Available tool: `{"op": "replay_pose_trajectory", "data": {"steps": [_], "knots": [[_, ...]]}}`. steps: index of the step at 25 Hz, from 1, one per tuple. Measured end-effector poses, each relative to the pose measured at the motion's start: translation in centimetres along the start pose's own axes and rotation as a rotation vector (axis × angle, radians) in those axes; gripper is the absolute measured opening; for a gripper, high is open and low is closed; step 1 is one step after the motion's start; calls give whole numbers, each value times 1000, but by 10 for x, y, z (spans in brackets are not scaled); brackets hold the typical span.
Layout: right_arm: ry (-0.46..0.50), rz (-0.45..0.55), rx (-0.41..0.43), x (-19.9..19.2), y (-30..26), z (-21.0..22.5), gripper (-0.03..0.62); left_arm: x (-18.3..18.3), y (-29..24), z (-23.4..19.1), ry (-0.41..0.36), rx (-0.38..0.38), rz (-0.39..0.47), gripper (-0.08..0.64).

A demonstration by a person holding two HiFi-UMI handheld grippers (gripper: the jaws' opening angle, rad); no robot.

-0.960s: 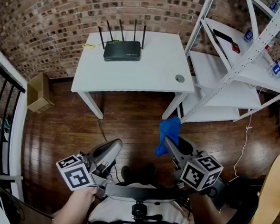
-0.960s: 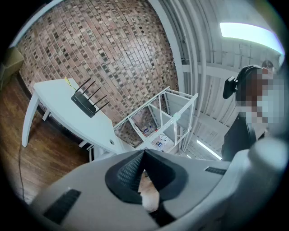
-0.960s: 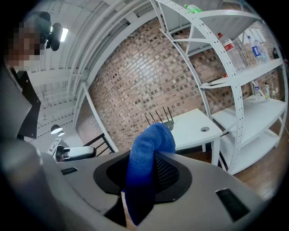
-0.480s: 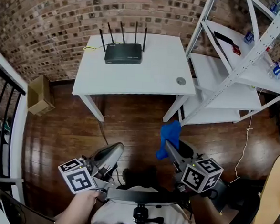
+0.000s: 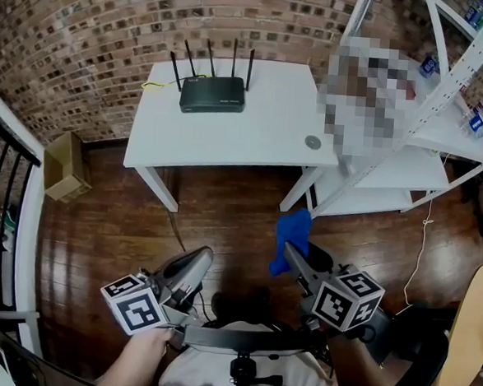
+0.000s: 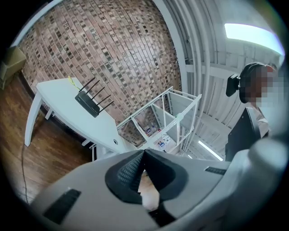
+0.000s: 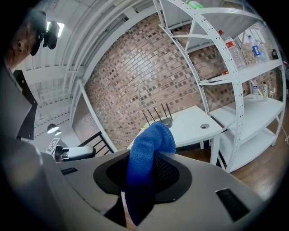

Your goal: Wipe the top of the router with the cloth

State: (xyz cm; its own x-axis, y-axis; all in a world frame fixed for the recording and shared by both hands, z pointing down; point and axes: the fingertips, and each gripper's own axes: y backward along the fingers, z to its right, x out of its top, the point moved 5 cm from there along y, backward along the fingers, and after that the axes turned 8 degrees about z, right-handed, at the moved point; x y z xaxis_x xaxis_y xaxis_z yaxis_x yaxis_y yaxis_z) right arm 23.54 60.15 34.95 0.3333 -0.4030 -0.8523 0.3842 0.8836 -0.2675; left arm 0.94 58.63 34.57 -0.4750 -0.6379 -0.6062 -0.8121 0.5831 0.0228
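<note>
R gripper [image 5: 292, 264]: my jaws clamped on cloth [image 5: 293, 230] | L gripper [image 5: 194, 264]: jaws pressed together, empty | router [image 5: 212, 93]: lay well ahead-left of R jaws, long axis crosswise, L marginally nearer

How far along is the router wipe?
Done: the cloth is picked up and clamped in the right gripper. In hand: both grippers are low and well short of the table; the left gripper is shut and empty. Left: everything else, meaning reaching the router and wiping its top.
</note>
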Motion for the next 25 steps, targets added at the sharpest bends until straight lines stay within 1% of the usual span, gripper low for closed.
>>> {"op": "replay_pose_trajectory", "data": {"steps": [7, 12, 15, 19, 25], "knots": [[3, -2, -1, 0, -18, -12, 144, 15, 4, -10, 0, 0, 2, 25], [-8, -23, -44, -7, -24, -15, 144, 17, 14, -14, 7, 5, -17, 25], [-8, -10, -69, -1, -26, -15, 144, 22, 16, -12, -1, -4, -25, 25], [-6, 3, -99, 3, -31, -7, 144, 26, 14, -17, -7, -1, -34, 25], [-1, 10, -99, 16, -62, 17, 144, 38, -9, -35, -14, 23, -25, 25]]}}
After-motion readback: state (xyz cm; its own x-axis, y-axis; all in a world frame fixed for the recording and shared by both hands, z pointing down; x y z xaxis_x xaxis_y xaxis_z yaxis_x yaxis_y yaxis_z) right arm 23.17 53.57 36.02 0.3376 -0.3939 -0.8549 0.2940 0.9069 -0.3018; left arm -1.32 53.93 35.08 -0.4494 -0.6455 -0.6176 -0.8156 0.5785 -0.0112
